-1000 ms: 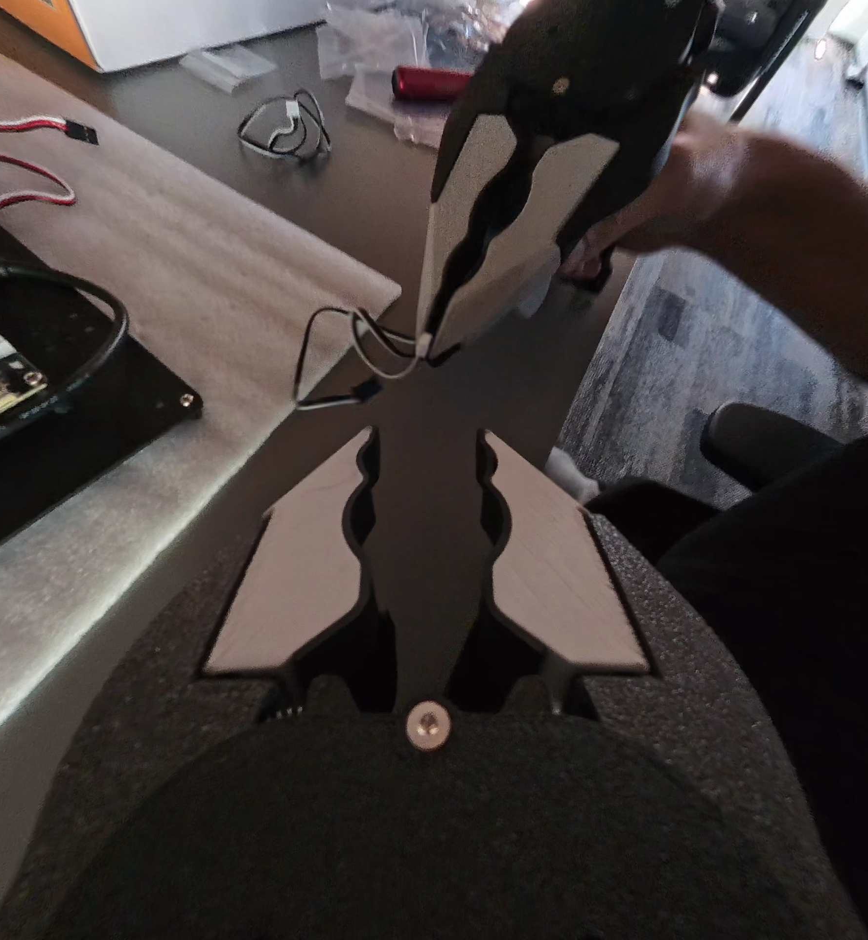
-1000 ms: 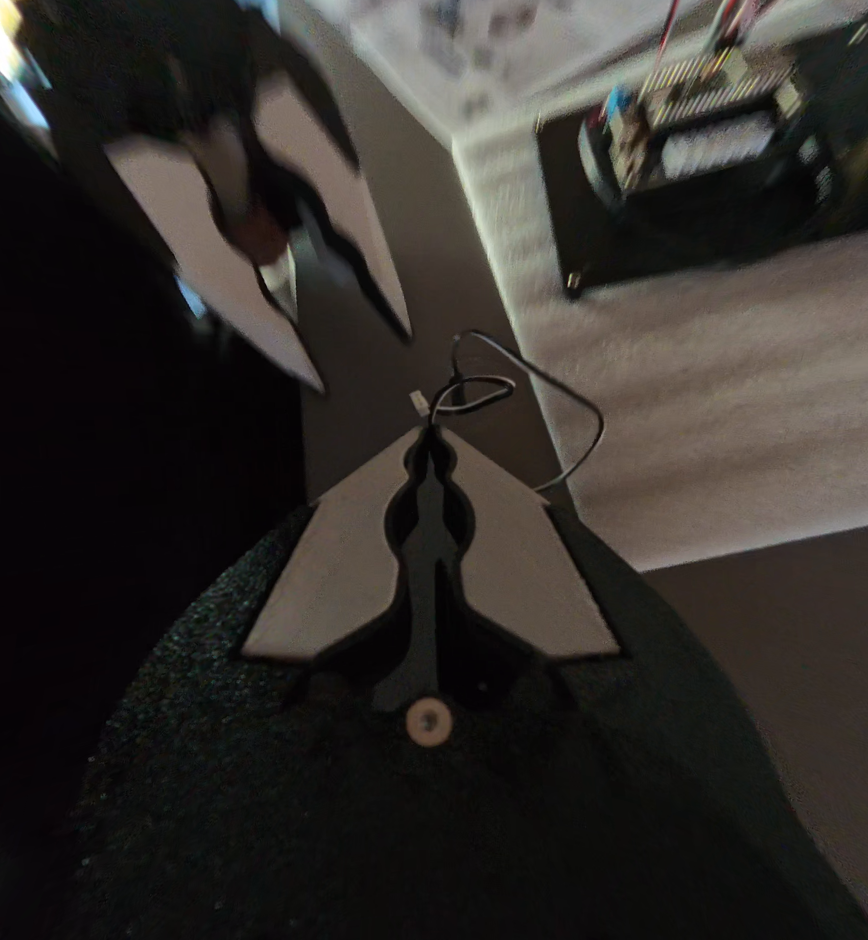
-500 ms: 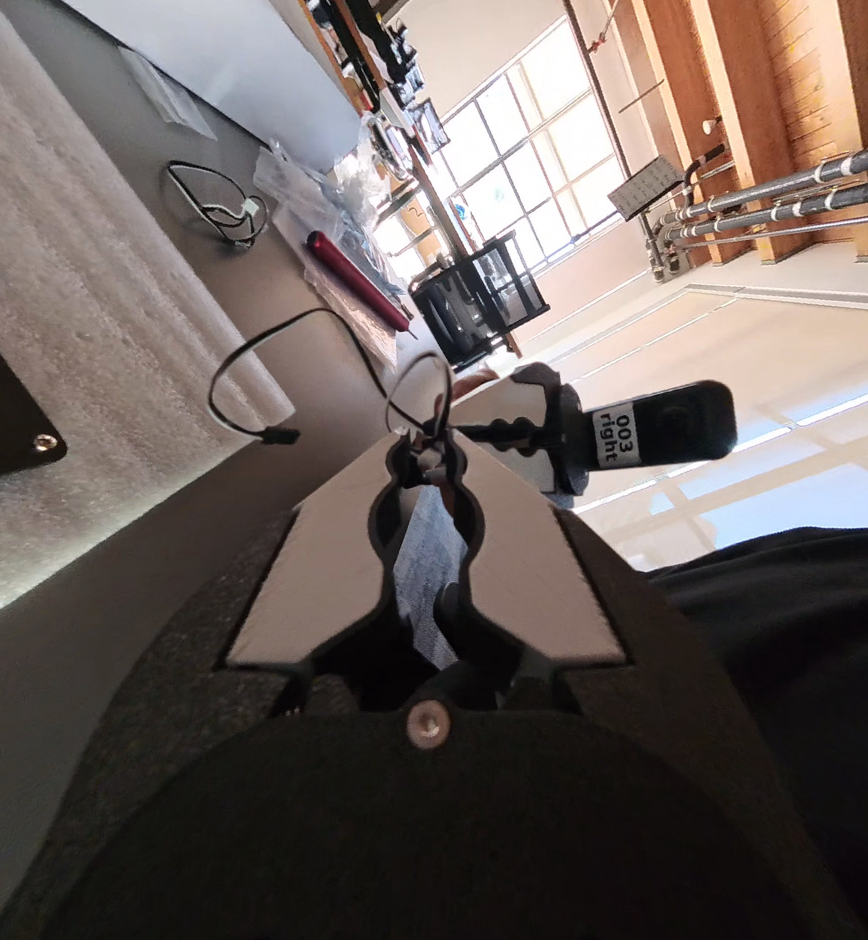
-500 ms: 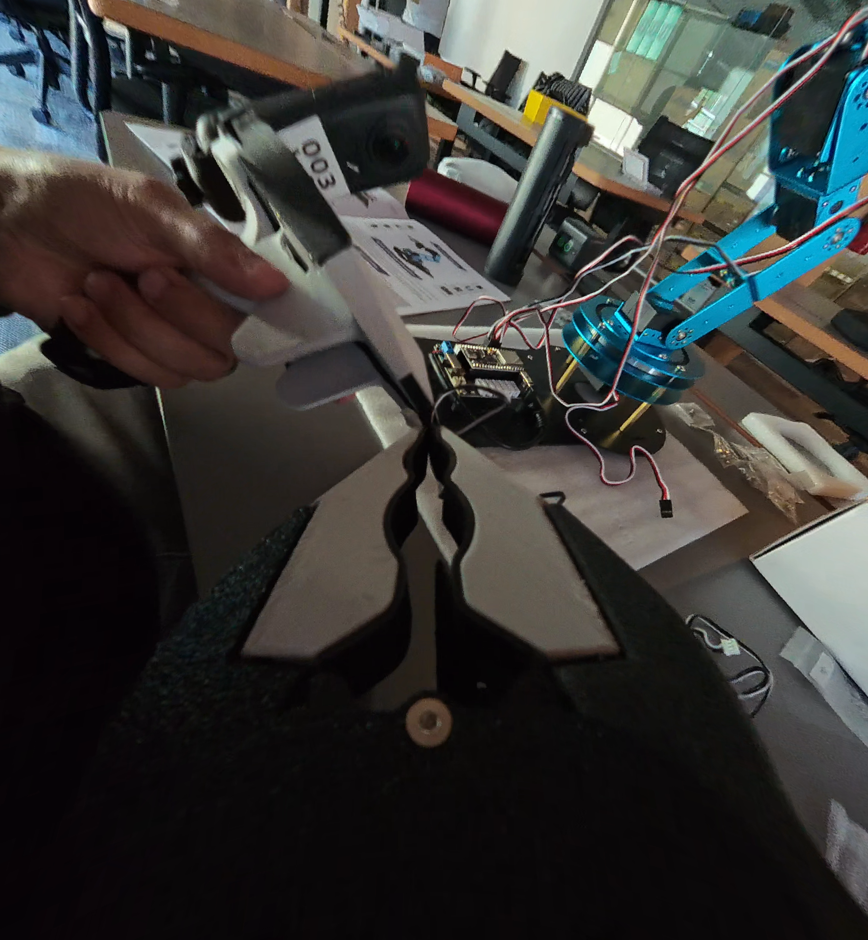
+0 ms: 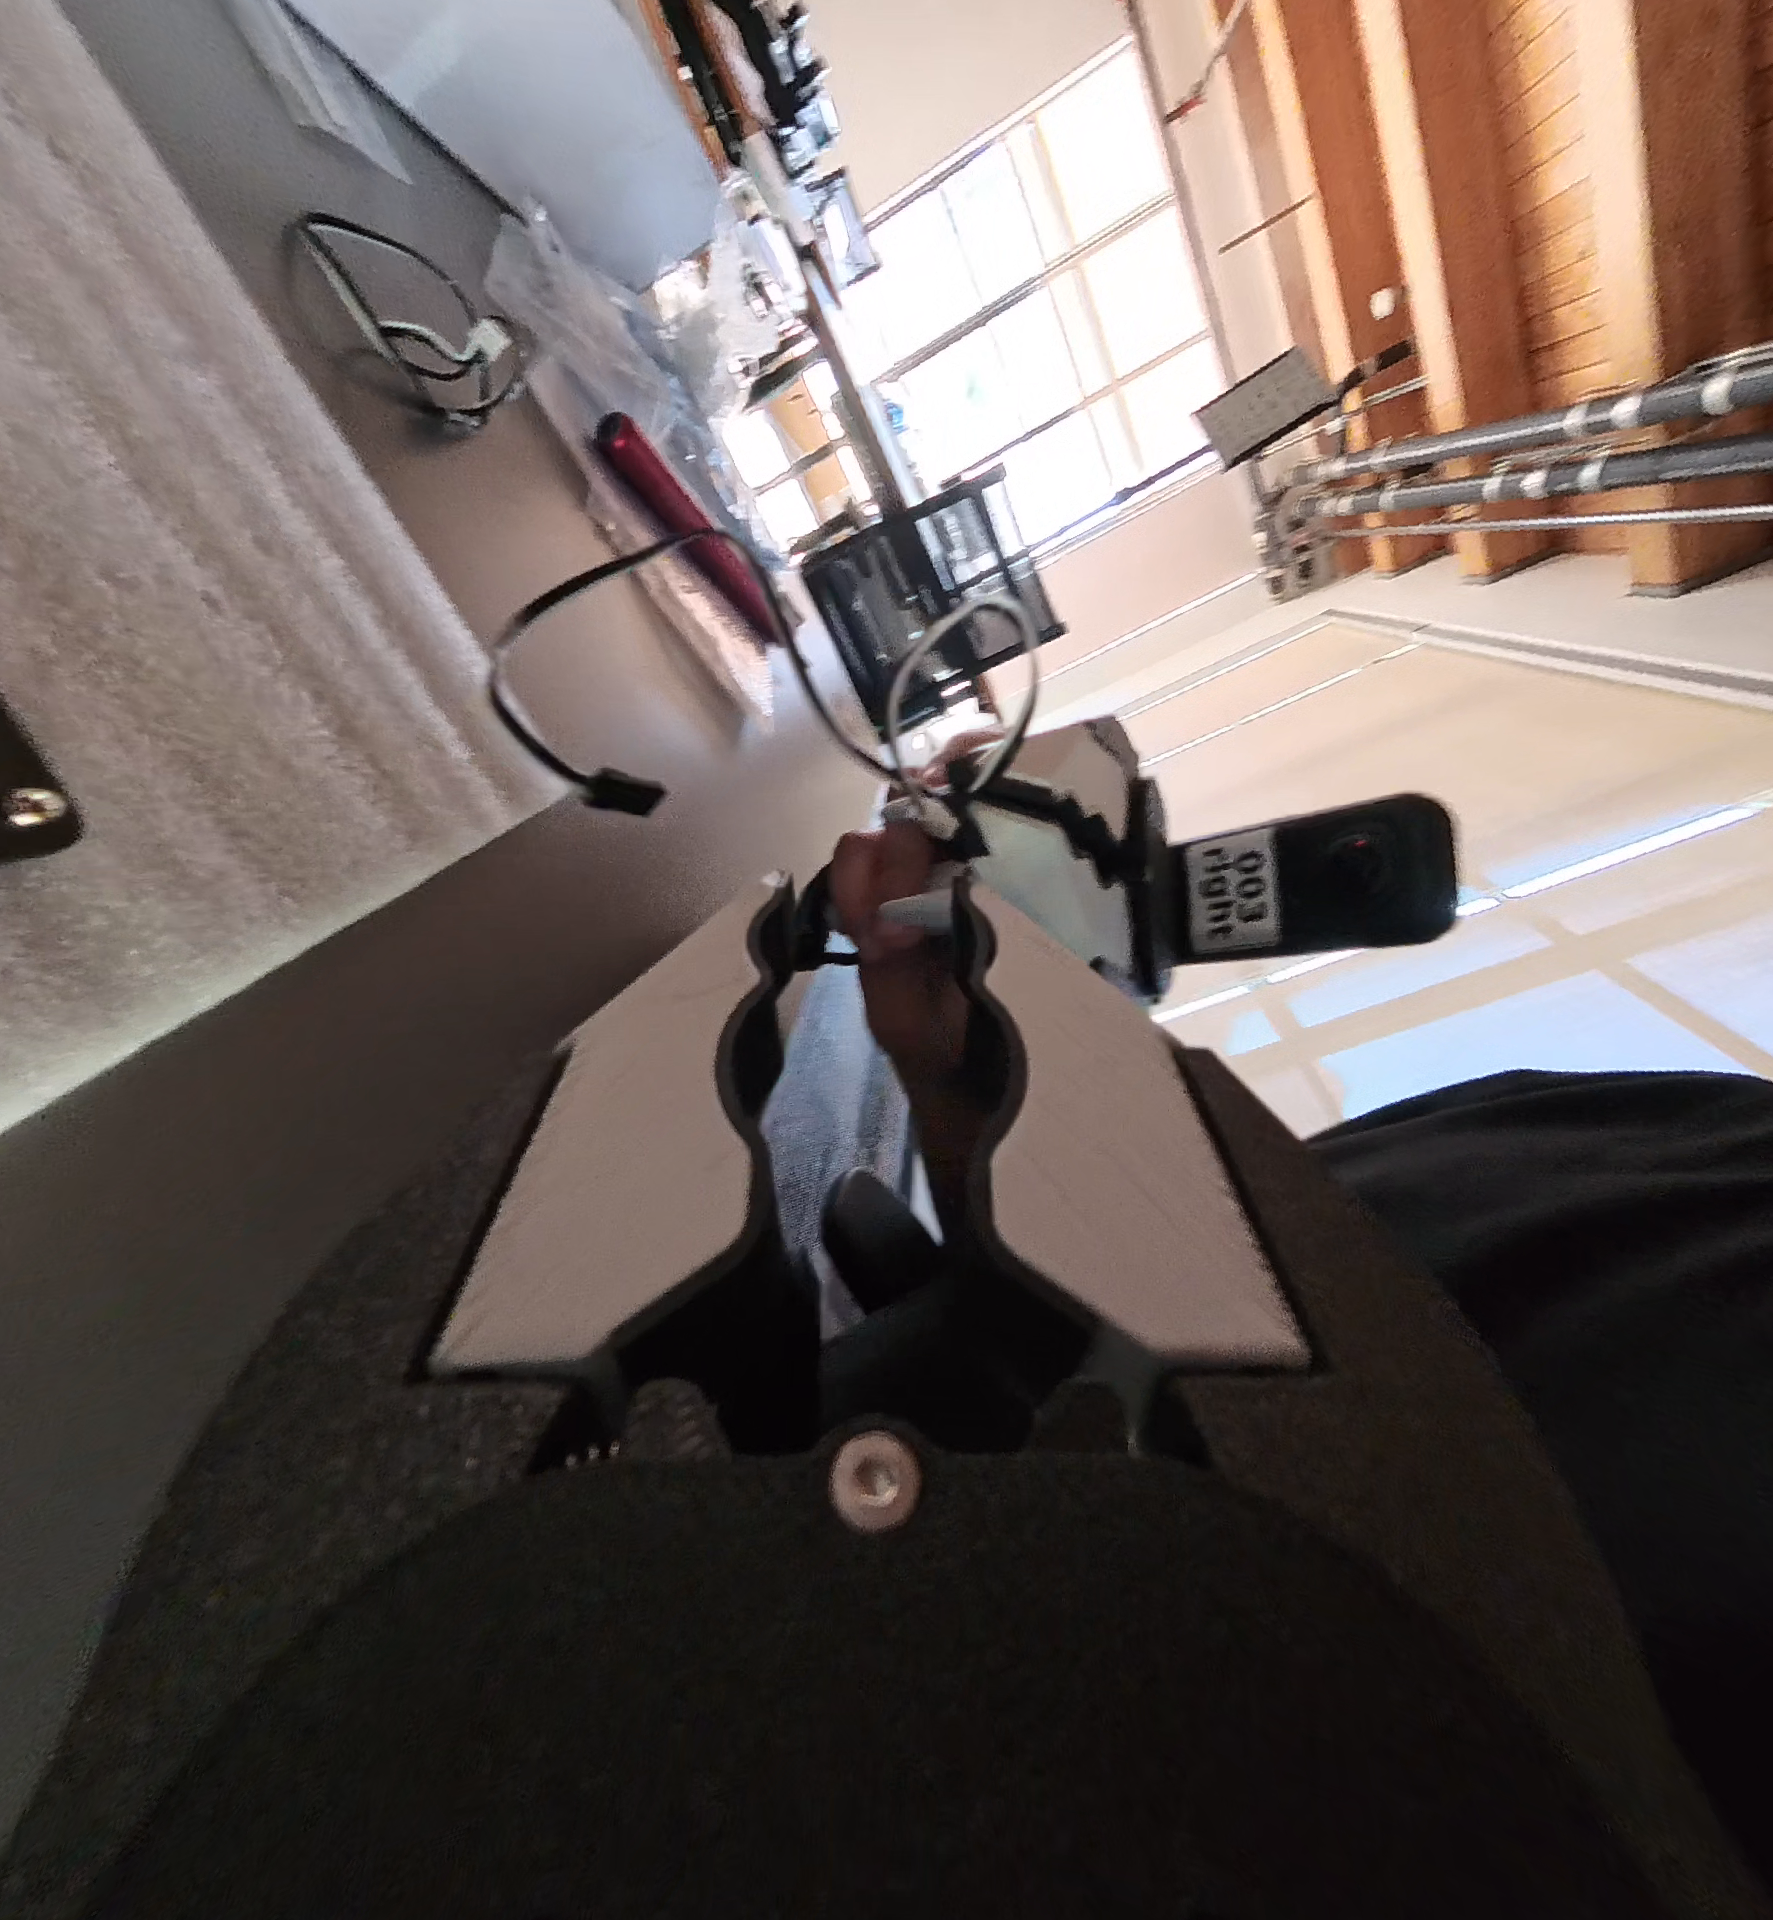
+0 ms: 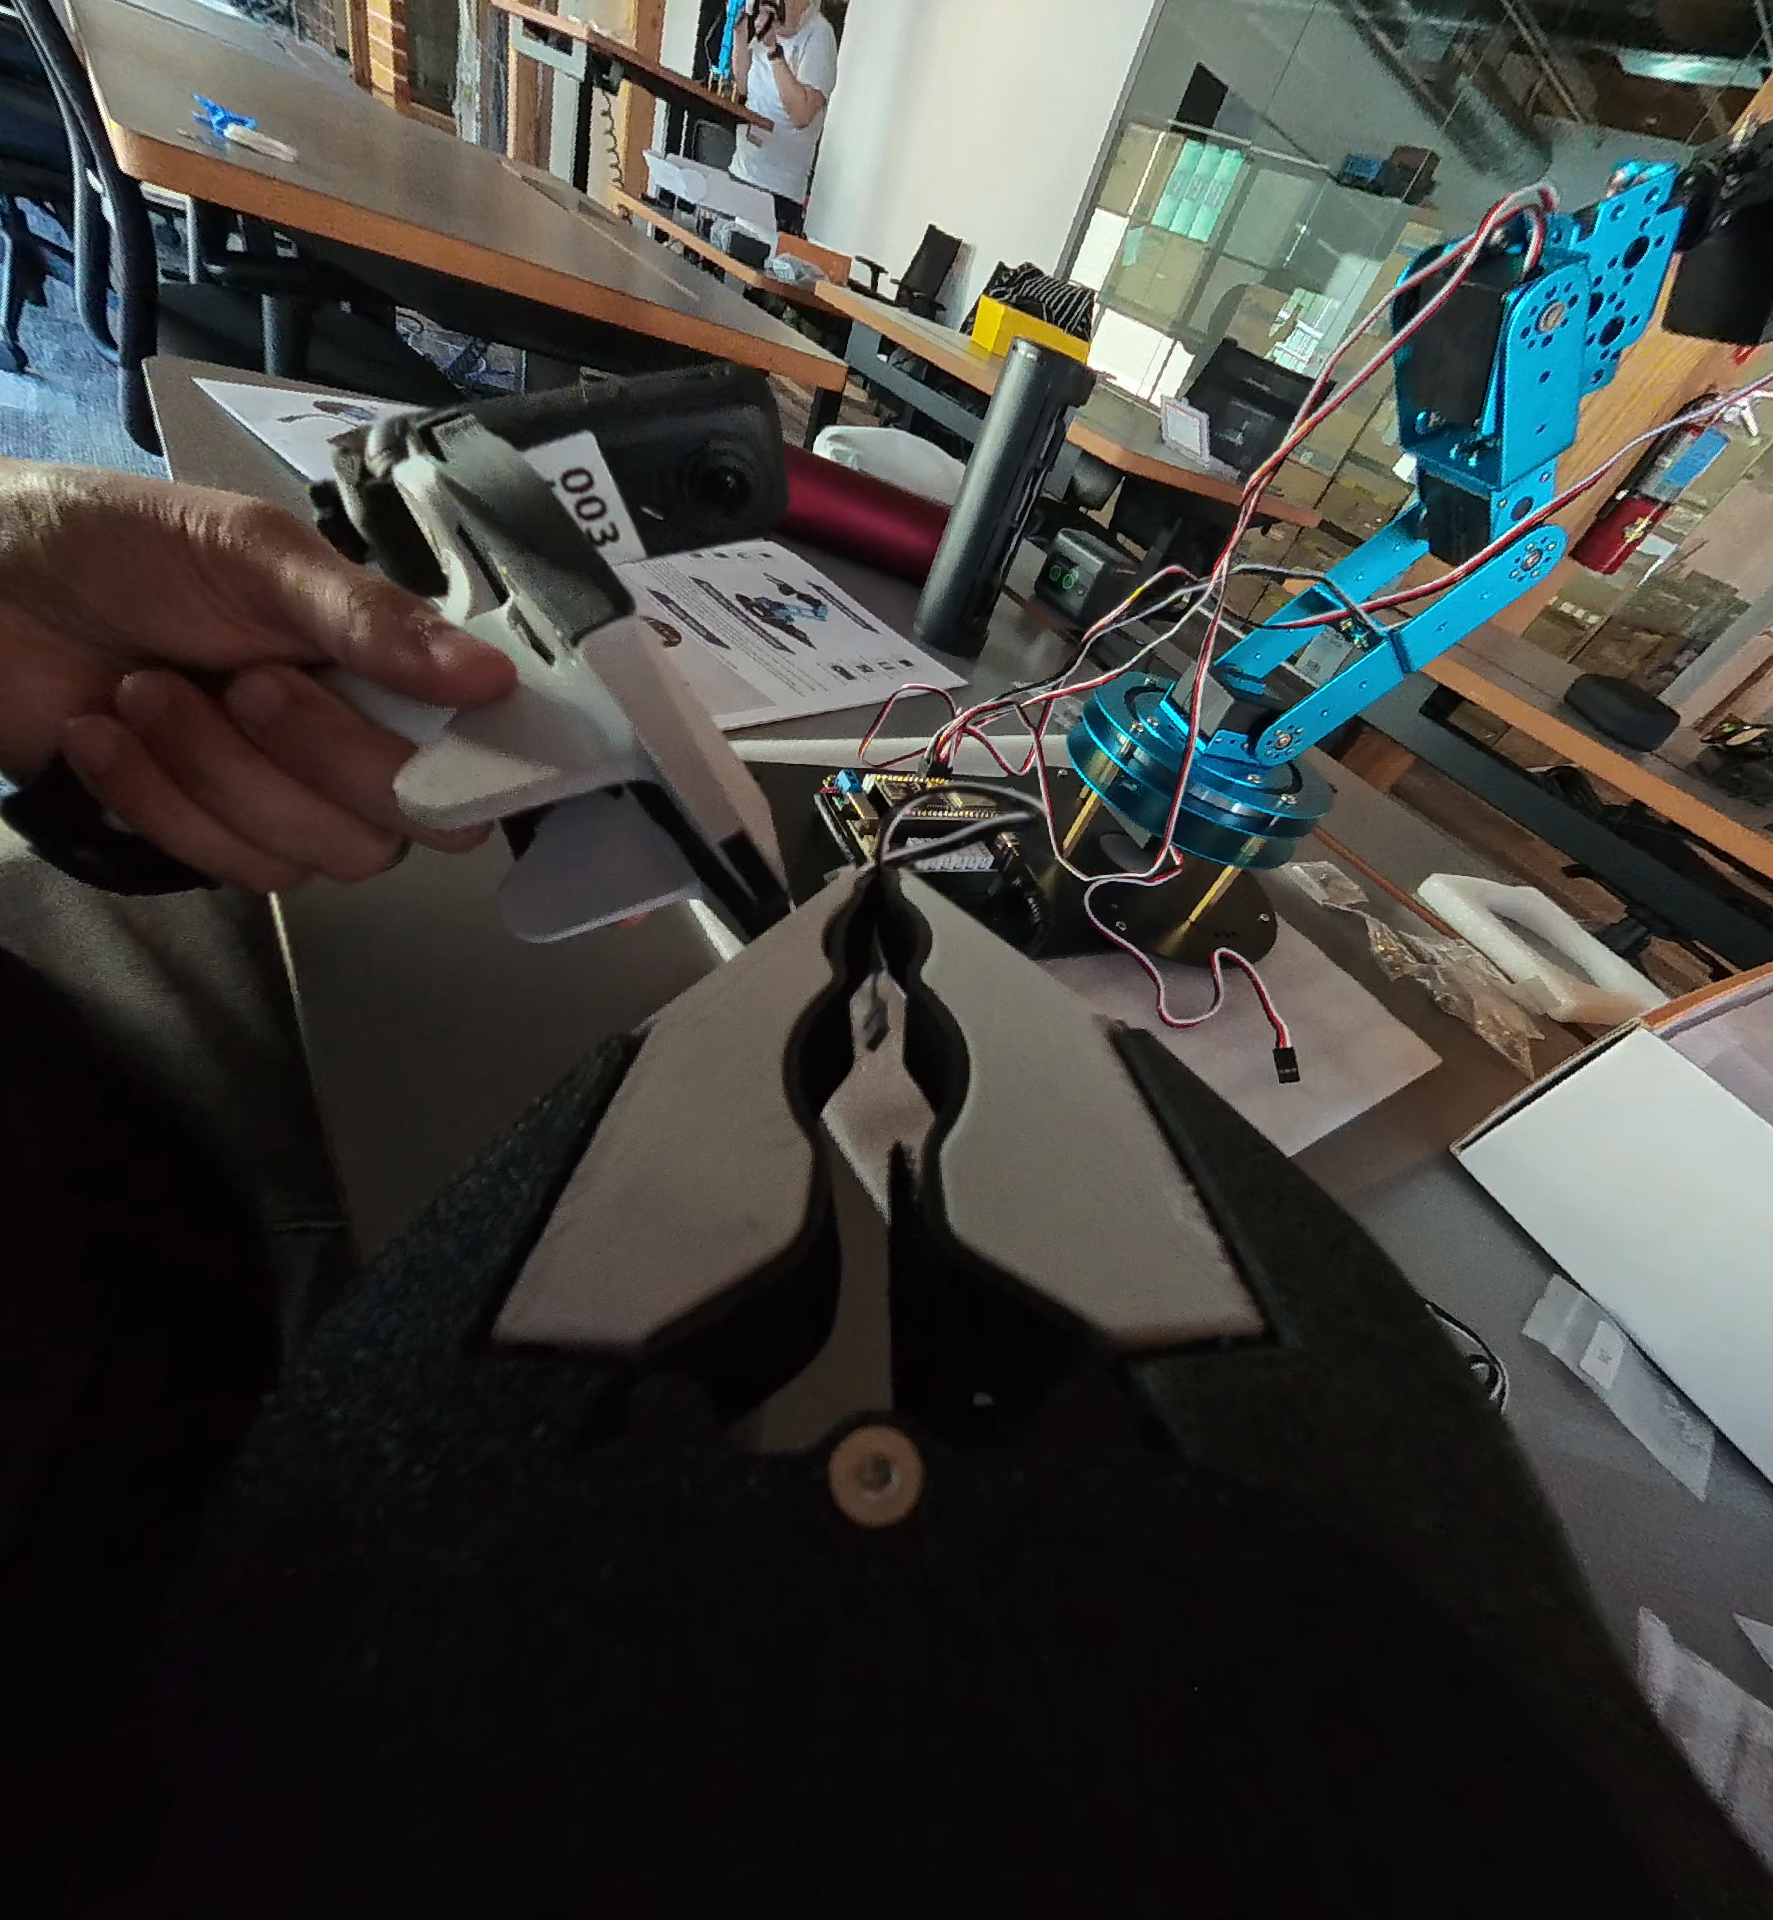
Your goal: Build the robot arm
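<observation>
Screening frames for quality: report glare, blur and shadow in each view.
Left wrist view: windows blow out, and motion blur smears the thin cable and the foam mat. Right wrist view: sharper, the blue robot arm crisp, but the body of the right gripper and the lower left sink into shadow.

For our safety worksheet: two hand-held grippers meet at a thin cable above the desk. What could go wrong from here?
The right hand-held gripper pinches the thin cable only at its tips, so it may slip. The left hand-held gripper is open beside it; closing could miss the cable. The dangling connector might snag.
</observation>
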Demonstrator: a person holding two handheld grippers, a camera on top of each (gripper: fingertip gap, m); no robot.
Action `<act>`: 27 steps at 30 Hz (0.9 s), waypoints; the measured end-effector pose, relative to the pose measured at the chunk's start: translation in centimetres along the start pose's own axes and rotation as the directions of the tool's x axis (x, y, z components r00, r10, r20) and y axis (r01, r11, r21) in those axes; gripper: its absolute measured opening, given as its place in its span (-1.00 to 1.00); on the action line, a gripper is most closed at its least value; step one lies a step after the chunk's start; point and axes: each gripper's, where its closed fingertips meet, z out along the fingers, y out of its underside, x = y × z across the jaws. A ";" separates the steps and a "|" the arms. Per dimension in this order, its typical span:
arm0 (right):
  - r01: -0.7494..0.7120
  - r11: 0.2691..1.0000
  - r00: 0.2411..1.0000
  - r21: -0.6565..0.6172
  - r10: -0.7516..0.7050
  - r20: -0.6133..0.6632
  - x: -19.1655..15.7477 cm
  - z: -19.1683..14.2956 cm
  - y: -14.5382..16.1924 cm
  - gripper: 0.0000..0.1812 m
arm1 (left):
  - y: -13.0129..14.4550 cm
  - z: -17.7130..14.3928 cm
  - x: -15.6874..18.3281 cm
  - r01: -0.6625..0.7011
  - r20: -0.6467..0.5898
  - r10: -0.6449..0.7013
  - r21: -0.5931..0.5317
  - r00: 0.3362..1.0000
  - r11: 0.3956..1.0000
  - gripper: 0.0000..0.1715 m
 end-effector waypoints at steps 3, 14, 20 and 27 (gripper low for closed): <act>0.025 1.000 1.000 -0.001 -0.025 0.001 -0.3 0.2 0.0 -1.00 | -0.6 0.1 1.5 0.044 -0.106 -0.041 0.034 0.994 0.998 -0.65; -0.124 0.992 0.991 0.028 0.122 0.052 0.8 -1.5 0.4 -1.00 | -1.4 -1.5 0.0 -0.216 0.023 0.216 -0.011 0.976 0.976 -0.93; -0.303 0.918 0.835 -0.255 0.385 0.394 0.2 -3.8 4.3 -0.75 | -3.1 -3.7 -1.7 -0.765 0.258 0.847 -0.364 0.465 0.532 -0.93; -0.452 0.851 0.750 -0.267 0.525 0.403 1.1 2.7 0.2 -0.63 | -4.5 -2.3 -1.9 -0.834 0.213 0.975 -0.547 -0.055 0.073 -0.92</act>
